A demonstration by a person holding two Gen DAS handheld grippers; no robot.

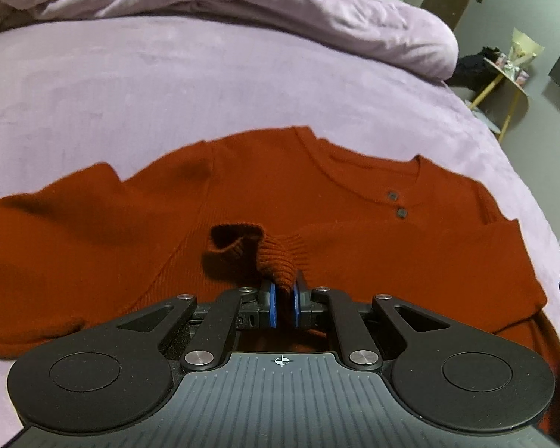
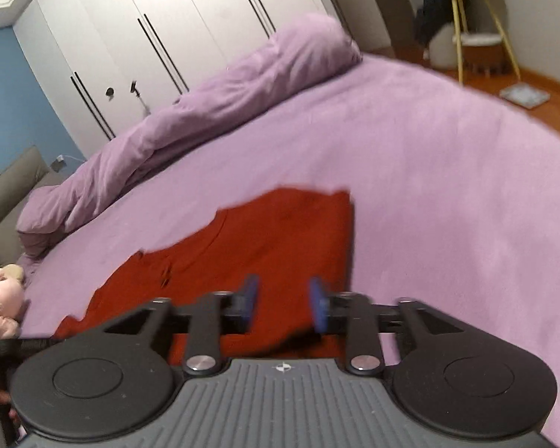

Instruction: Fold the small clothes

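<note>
A rust-red knit sweater lies spread on the purple bed sheet, neckline with two dark buttons toward the far side. My left gripper is shut on the ribbed cuff of a sleeve, held just above the sweater's chest. In the right wrist view the same sweater appears blurred. My right gripper hovers over its near edge, open, with nothing between its blue pads.
A rolled purple duvet lies along the far side of the bed. A pink plush toy sits at the left. White wardrobes stand behind. A gold-legged side table stands on the floor past the bed's edge.
</note>
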